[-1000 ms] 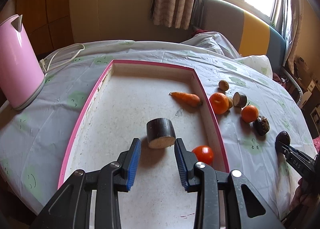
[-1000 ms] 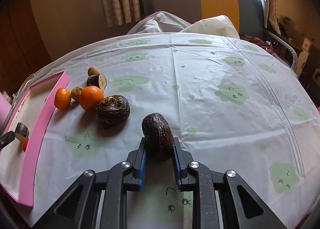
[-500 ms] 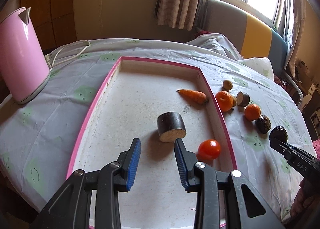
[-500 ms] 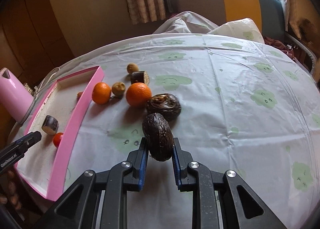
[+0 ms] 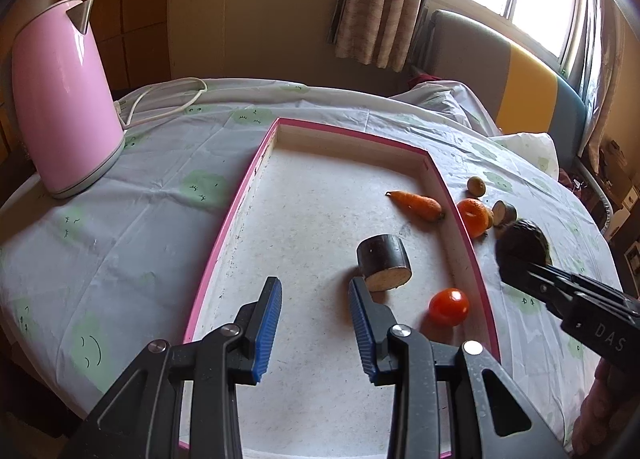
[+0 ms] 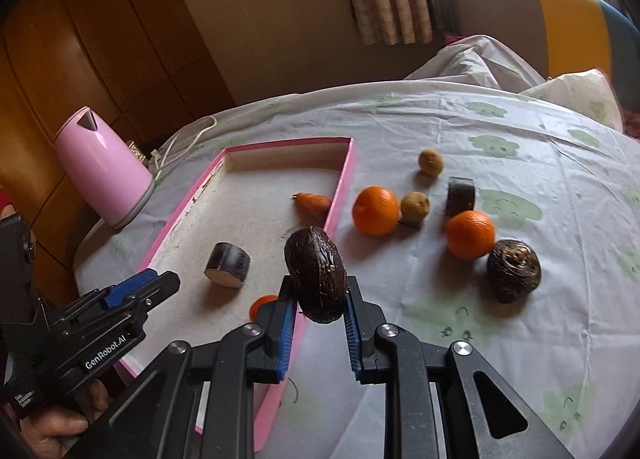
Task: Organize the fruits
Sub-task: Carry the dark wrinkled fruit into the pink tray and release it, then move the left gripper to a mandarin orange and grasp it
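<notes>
Since a second ago I had carried the right gripper (image 6: pixel 317 313) leftward, so the dark avocado (image 6: pixel 316 274) that had sat low over the bench (image 6: pixel 540 219) now hung above the right rim of the pink tray (image 6: pixel 344 179). My left gripper (image 5: pixel 315 319) had barely shifted; the cut eggplant piece (image 5: pixel 385 263) now lay off to the right of its fingers rather than between them.

The right fingers were clamped tight on the avocado, its long axis standing nearly upright, tilted slightly to the left at the top. Its skin was dark brown, wrinkled and rough, the shape oval. The left fingers stood partly apart with nothing in them, over the tray floor.

Inside the tray lay the eggplant piece, a short cylinder with a pale cut face toward me, a smooth red tomato (image 5: pixel 449 307) at its near right, and a tapered carrot (image 5: pixel 416 205) pointing left, far along the right wall. On the plastic cloth to the right sat two glossy round oranges (image 6: pixel 375 210), two small brownish fruits (image 6: pixel 415 207), a second eggplant piece (image 6: pixel 461 195) and another wrinkled dark fruit (image 6: pixel 514 271). A pink kettle (image 5: pixel 60 99) stood far left.
</notes>
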`<state>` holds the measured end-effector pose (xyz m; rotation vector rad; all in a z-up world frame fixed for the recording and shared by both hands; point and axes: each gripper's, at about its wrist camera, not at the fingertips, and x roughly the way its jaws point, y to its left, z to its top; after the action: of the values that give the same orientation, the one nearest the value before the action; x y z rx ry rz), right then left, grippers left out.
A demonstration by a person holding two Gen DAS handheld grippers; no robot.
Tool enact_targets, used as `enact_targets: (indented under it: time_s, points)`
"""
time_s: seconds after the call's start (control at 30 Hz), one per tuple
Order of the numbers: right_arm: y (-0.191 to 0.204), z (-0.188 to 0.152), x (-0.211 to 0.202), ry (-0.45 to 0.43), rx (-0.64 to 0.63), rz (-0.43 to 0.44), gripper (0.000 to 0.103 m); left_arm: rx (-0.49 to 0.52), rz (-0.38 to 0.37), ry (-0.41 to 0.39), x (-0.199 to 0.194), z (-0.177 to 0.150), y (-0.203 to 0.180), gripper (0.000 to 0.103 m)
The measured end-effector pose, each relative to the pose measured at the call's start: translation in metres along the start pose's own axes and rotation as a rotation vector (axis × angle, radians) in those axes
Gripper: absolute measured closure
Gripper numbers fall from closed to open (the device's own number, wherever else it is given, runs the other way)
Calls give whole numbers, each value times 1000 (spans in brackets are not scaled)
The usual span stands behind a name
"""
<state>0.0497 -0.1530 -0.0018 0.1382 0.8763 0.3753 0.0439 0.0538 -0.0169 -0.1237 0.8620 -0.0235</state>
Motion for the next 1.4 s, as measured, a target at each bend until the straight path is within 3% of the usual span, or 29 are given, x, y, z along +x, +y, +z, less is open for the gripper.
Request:
enact_targets:
  time_s: [0.33, 0.4, 0.63, 0.77, 1.2, 1.4]
  points:
    - [24, 10, 33, 45, -29, 6, 76, -4, -1, 4, 1, -1, 4, 68]
    - [25, 9, 34, 43, -21, 2, 58, -5, -1, 3, 0, -2, 4, 68]
    - [24, -2, 15, 0, -2, -25, 54, 1, -11, 4, -1, -4, 1, 68]
    - [8, -12, -1, -36, 66, -68, 46, 12, -28, 0, -4, -6, -6, 68]
    - [-53, -38, -27, -58, 217, -171, 46, 60, -81, 7, -6, -7, -32, 68]
    - [-69, -44, -32, -66, 253, -195, 46, 139, -139, 7, -6, -4, -54, 68]
